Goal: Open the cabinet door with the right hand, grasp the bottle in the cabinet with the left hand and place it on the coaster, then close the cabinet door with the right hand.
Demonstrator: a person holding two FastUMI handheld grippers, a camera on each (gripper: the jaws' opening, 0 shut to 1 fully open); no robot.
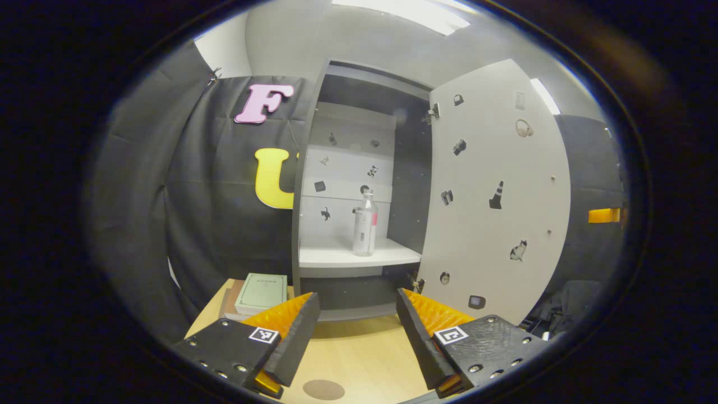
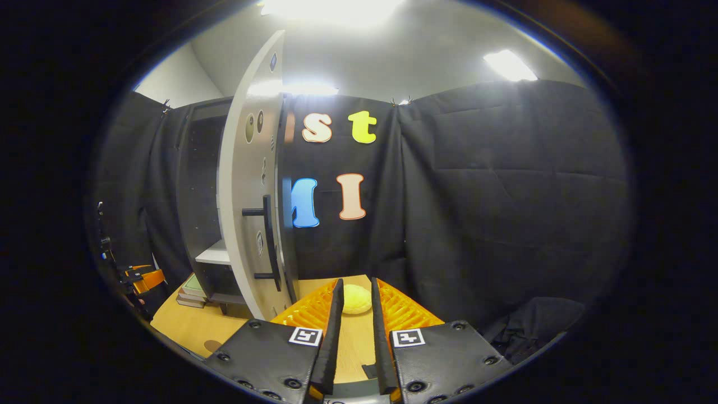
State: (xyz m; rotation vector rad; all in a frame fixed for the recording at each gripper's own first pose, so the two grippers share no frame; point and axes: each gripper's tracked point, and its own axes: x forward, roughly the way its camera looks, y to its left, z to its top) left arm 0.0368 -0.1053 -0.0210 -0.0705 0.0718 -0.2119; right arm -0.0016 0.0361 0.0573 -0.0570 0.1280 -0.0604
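The cabinet (image 1: 314, 168) stands open, its white door (image 1: 493, 191) swung out to the right. A clear bottle (image 1: 364, 224) with a red-and-white label stands upright on the white shelf (image 1: 336, 257), near the shelf's front. My left gripper (image 1: 357, 296) is open, low over the table in front of the cabinet and well short of the bottle. A round brown coaster (image 1: 323, 389) lies on the table between its fingers. My right gripper (image 2: 356, 283) is open by a narrow gap and holds nothing, to the right of the door's black handle (image 2: 269, 241).
Stacked books (image 1: 259, 293) lie on the wooden table (image 1: 359, 353) left of the cabinet. A yellow round object (image 2: 357, 298) sits on the table beyond the right gripper. In the right gripper view the door edge (image 2: 247, 185) is close on the left and the left gripper (image 2: 140, 278) shows far left.
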